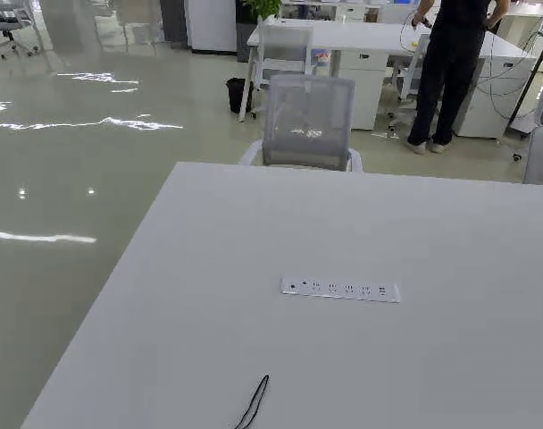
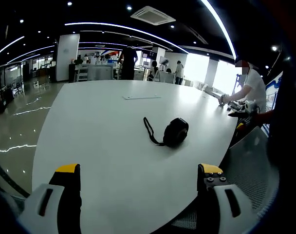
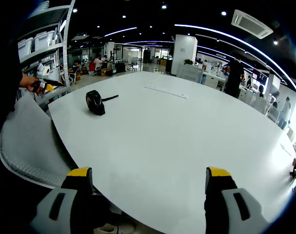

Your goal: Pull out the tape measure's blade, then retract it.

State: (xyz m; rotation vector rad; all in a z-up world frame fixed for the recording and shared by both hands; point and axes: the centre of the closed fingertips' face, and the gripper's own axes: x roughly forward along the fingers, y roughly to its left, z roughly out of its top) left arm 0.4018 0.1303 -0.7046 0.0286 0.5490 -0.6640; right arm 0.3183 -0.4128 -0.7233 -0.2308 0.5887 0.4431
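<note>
well, head view first: the white table stretched out ahead, with a power strip lying flat across its middle and a mesh chair tucked in at the far edge. down at the bottom edge a thin black wrist strap curled on the tabletop, and i judged that to be the tape measure's loop. over to the left gripper view: the left gripper had its yellow-tipped jaws spread wide with nothing between them, hanging by the table's near edge. the tape measure sat ahead on the bare top, a black case with its strap trailing off to one side, well apart from the jaws. no blade looked drawn out of the case, though the slot was too small to read for certain. on to the right gripper view: the right gripper was just as wide and just as empty. the tape measure lay off toward the upper left of that view, near the table's edge, again well apart from the jaws. so by my reckoning the task had not begun: the case was untouched and the blade was in. everything was left to do, namely closing in, pinning the case with one gripper, catching the blade's hook with the other, drawing it out and letting it run back.
</note>
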